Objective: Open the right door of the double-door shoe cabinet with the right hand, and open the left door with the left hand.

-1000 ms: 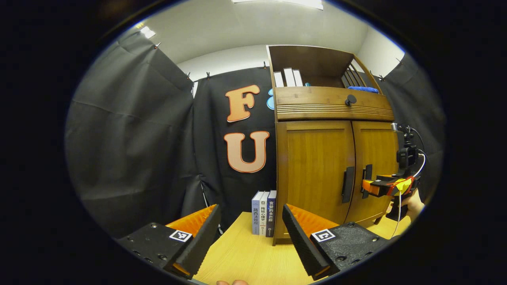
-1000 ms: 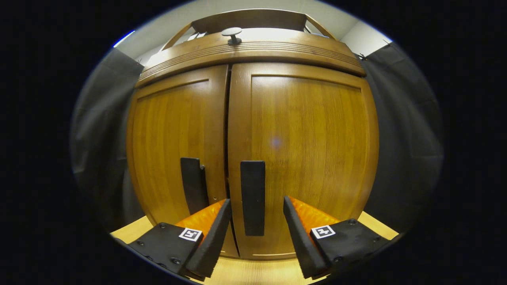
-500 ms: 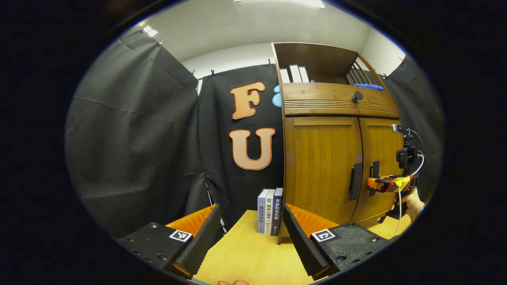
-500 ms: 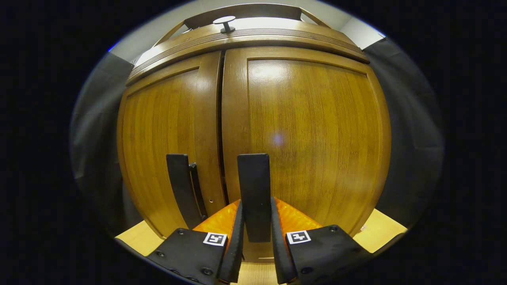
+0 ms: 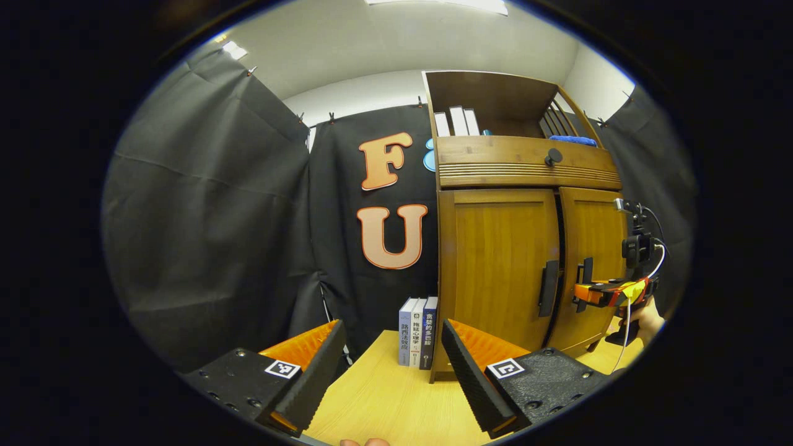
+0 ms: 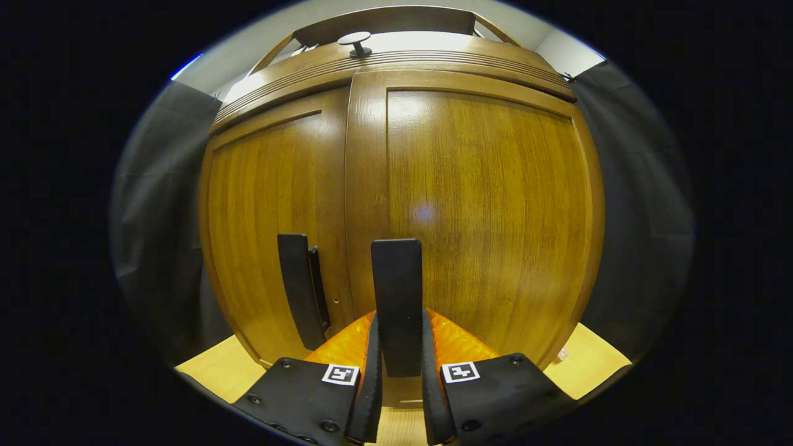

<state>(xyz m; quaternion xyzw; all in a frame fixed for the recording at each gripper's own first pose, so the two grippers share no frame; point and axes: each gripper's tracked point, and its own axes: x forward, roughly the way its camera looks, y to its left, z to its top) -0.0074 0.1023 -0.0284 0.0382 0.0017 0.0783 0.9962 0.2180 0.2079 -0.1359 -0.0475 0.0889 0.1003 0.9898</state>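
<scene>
On the pale wooden surface [image 5: 384, 402] the brown wooden double-door shoe cabinet [image 5: 495, 260] is standing, its right door [image 6: 483, 210] seemingly cracking open as the right hand-held gripper [image 6: 399, 396] is clamping the flat black vertical handle [image 6: 396, 291], best pulled along the hinge arc, while the left hand-held gripper [image 5: 393, 371] is waiting wide open and empty.

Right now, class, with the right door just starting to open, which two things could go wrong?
1. The right tongs pinch only the lower part of the right door's handle; an arc that fights the hinge might slip them off.
2. The left tongs hang open over the table, far from the left door's handle; the swinging right door may crowd their reach.
</scene>
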